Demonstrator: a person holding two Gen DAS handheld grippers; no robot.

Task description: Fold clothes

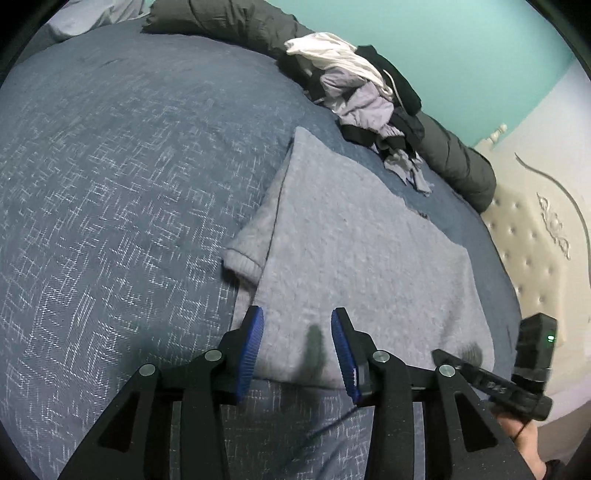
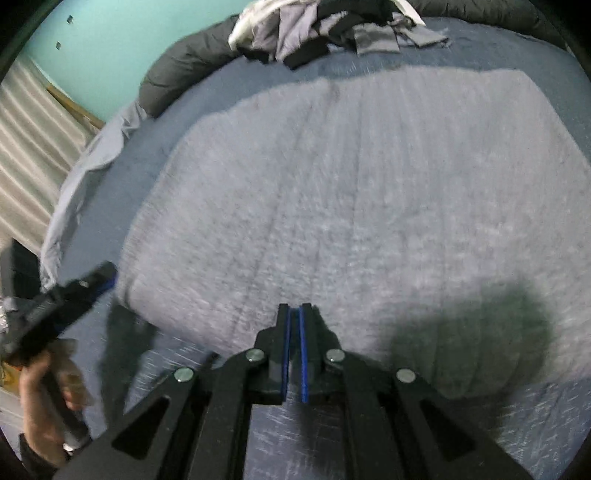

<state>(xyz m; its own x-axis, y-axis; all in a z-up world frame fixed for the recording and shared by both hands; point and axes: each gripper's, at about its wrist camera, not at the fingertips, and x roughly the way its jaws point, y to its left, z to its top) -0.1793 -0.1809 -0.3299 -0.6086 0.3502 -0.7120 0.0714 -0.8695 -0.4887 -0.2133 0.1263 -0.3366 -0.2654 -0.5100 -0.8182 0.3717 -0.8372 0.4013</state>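
Now both my grippers hang over the near hem of the grey sweater (image 1: 354,251).

Left gripper (image 1: 297,321) gapes empty above the hem's left corner, sleeve beyond; right gripper (image 2: 294,308) is clenched on nothing, mid-hem, sweater's length running away from me toward the clothes pile (image 1: 369,107).

The left gripper (image 1: 297,319) has its fingers parted and empty; the right gripper (image 2: 294,308) is closed.

I'm seeing a dark rolled duvet (image 1: 236,33) lying along the blue bedspread's (image 1: 110,184) far edge, a cream headboard (image 1: 532,236) sitting right.
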